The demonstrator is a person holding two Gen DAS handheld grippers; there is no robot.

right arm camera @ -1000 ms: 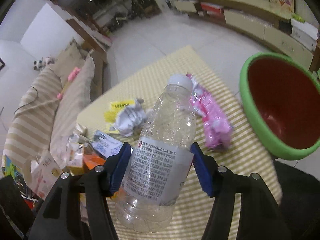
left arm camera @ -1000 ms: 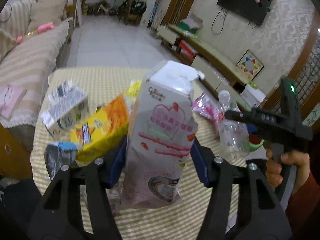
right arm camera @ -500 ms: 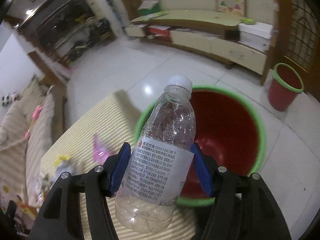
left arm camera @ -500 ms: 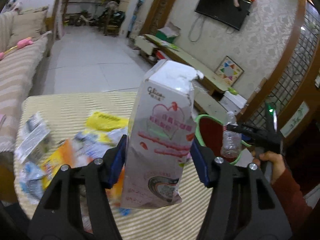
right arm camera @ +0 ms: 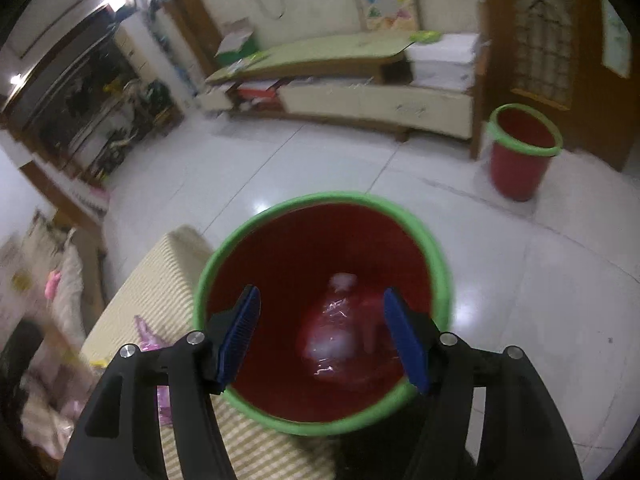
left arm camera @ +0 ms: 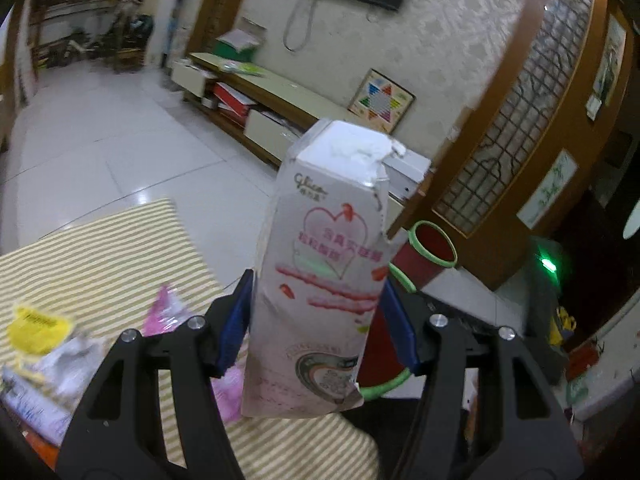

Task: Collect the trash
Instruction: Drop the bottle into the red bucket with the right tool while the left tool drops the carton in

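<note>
Currently a torn pink-and-white carton (left arm camera: 320,272) is clamped upright between the blue pads of the left hand-held gripper (left arm camera: 318,320), long axis running up and away from the camera, torn flap at the top. Behind and below the carton, a red bin with a green rim (left arm camera: 394,380) is only partly seen; most of it is hidden by the carton and the right-side finger. So the bin lies just ahead and slightly right of the held carton — that is the relation the drop is judged to depend on.

From the right wrist view, the bin (right arm camera: 320,200) sits directly under the right hand-held gripper (right arm camera: 322,338), which is tilted steeply down into the mouth. Its jaws are opening with nothing pressed between the pads; a clear plastic bottle (right arm camera: 336,332) is seen blurred inside the bin, below the gap, apparently falling or just landed.

The bin stands against the corner of the striped bench (right arm camera: 168,276). More litter is left on the bench: a pink wrapper (left arm camera: 164,308), a yellow paper (left arm camera: 38,324), crumpled white packaging (left arm camera: 68,364). A second, smaller red bin (right arm camera: 522,152) stands well apart on the floor.

Right side is nearer the bin; the left is judged to need carrying further over the rim before release.
</note>
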